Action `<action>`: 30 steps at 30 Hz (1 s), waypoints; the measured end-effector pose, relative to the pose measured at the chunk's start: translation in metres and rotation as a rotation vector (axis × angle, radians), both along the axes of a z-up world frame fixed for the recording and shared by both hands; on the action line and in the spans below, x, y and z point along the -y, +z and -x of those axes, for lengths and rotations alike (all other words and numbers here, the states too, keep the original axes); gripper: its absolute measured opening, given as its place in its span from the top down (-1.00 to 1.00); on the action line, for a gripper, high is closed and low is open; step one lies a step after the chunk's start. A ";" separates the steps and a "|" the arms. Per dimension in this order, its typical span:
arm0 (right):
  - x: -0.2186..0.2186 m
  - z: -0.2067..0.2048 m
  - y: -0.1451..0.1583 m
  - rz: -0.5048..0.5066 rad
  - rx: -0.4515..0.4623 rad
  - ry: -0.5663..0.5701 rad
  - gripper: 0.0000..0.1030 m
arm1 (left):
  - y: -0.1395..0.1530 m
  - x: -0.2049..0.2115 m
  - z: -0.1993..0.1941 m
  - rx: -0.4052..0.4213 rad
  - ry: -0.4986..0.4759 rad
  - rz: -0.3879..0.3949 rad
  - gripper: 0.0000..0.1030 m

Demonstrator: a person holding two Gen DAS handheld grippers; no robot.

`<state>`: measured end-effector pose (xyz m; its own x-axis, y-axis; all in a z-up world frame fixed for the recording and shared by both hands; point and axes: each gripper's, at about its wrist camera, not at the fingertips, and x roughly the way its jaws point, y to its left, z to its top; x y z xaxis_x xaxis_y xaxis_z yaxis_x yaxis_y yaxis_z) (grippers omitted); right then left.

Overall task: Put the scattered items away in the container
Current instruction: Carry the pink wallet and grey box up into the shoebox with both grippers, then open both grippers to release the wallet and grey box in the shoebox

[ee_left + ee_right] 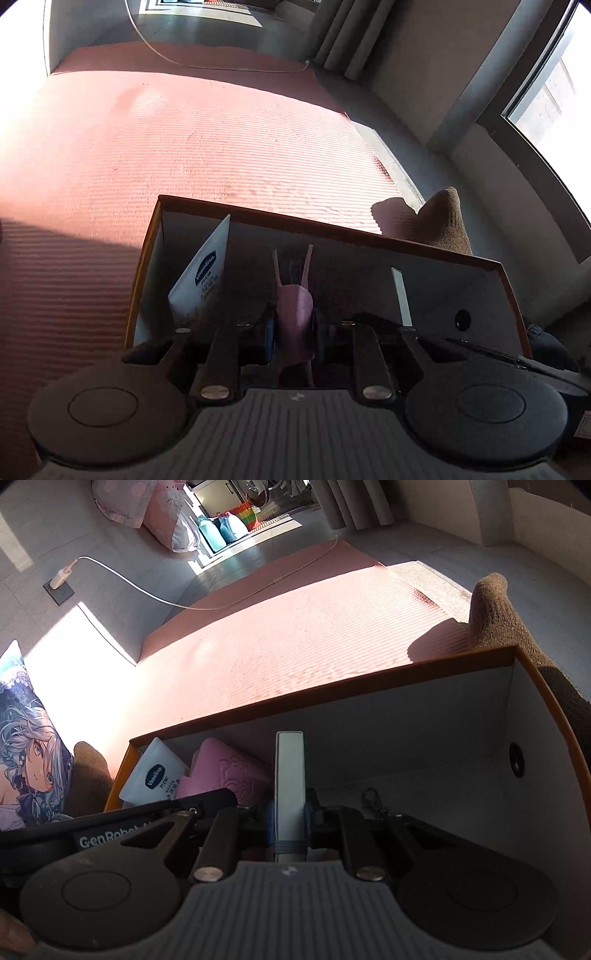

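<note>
Clearly both tools are poised over the orange-rimmed box (332, 694), which sits on a ribbed pink mat (184, 147) on the floor, so that what they carry can be let go inside its walls instead of beside them. The left hand-held gripper (295, 332) is clamped on a pink comb-like item (295, 306), its two thin prongs pointing up into the box; holding it by the broad body keeps those prongs clear of the jaws. The right hand-held gripper (290, 812) is closed tight on a slim white stick-shaped object (290, 775), pinched near its lower end so the long part reaches forward over the box floor. Already inside, at the left end, lie a white tube (155, 775) printed "Vaseline" on a blue oval, with small characters below too fine to read, and a pink embossed case (229, 771), apparently propped against the wall. A strap (110, 834) across the right view reads "GenRobot". A brown sock (495, 616) lies just outside the far corner, not yet tidied.
</note>
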<state>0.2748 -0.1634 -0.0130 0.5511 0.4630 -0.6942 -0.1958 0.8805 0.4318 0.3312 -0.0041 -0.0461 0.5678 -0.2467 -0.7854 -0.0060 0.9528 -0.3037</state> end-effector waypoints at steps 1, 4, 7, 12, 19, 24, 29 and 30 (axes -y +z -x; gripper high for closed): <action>0.000 -0.001 -0.001 -0.003 -0.006 -0.002 0.68 | -0.003 0.001 -0.001 -0.004 0.001 -0.006 0.53; 0.000 -0.002 -0.002 -0.008 -0.021 -0.003 0.68 | -0.009 0.001 -0.001 -0.015 0.006 -0.027 0.51; -0.001 -0.002 -0.004 -0.015 -0.030 -0.002 0.68 | -0.007 -0.003 0.001 -0.024 0.014 -0.023 0.49; 0.000 -0.005 -0.007 -0.024 -0.066 -0.008 0.61 | 0.000 -0.008 0.006 -0.022 0.011 0.005 0.36; -0.009 0.000 -0.003 0.020 -0.039 0.043 0.54 | 0.017 -0.018 0.023 0.017 0.020 0.068 0.20; -0.017 -0.001 -0.002 0.047 -0.045 0.072 0.63 | 0.030 -0.025 0.038 0.078 0.055 0.057 0.28; -0.026 -0.003 -0.003 0.018 -0.051 0.091 0.62 | 0.039 -0.031 0.047 0.107 0.071 0.033 0.28; -0.028 -0.003 -0.003 0.009 -0.045 0.096 0.61 | 0.040 -0.032 0.049 0.108 0.072 0.030 0.28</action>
<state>0.2775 -0.1354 -0.0155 0.4732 0.5054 -0.7216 -0.2598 0.8627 0.4338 0.2826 0.0284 -0.0061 0.6659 -0.2242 -0.7116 -0.0403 0.9416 -0.3344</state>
